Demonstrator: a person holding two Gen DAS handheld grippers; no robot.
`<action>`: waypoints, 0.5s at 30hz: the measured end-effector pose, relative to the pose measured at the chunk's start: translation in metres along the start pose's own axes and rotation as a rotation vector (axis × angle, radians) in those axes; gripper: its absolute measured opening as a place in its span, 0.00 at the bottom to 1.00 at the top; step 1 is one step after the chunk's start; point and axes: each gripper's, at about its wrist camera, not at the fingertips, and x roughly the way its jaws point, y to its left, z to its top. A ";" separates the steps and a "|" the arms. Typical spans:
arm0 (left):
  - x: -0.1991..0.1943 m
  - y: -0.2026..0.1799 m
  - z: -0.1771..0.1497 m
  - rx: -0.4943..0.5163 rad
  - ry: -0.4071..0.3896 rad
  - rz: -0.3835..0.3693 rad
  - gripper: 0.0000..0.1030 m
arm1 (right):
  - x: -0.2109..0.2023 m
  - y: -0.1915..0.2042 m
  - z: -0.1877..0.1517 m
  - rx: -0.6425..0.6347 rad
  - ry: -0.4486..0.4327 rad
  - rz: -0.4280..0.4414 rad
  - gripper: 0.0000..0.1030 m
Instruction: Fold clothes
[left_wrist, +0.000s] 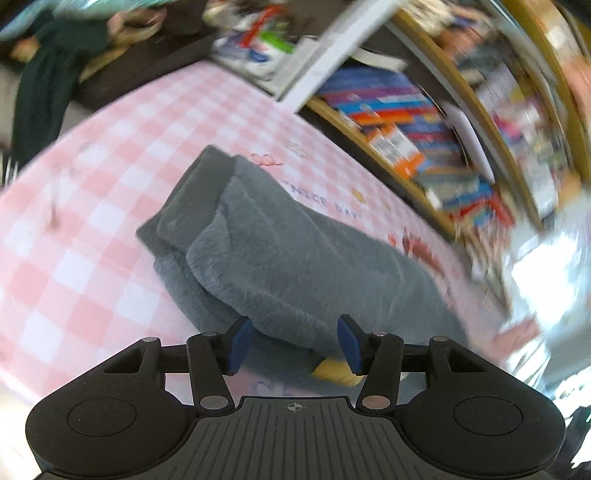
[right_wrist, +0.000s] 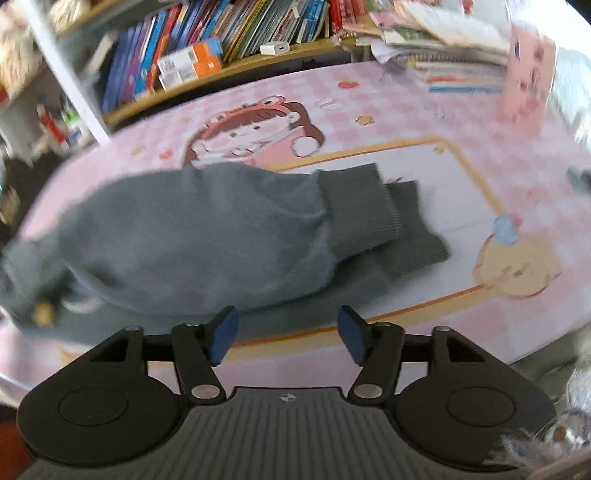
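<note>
Lying folded on the pink checked tabletop (left_wrist: 92, 221): grey fleece garment (left_wrist: 295, 251), ribbed cuffs (right_wrist: 373, 210) stacked at one end, bookshelf (right_wrist: 207, 51) behind the far edge.

Spread lengthwise along the middle of the tabletop, near hem close to both tools. Left gripper (left_wrist: 295, 345) parted about halfway, blue pads (left_wrist: 242, 345) either side of the garment's near edge, not pressing, holding nothing. Right gripper (right_wrist: 288, 334) wider apart, just short of the fabric, empty.
</note>
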 end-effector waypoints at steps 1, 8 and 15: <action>0.001 0.004 0.001 -0.054 0.000 -0.016 0.50 | -0.001 0.001 0.004 0.039 -0.004 0.031 0.63; 0.015 0.023 0.001 -0.263 -0.003 -0.034 0.50 | -0.001 -0.028 0.016 0.460 -0.031 0.137 0.66; 0.023 0.034 0.000 -0.329 -0.013 -0.007 0.50 | 0.016 -0.071 0.010 0.844 -0.053 0.081 0.51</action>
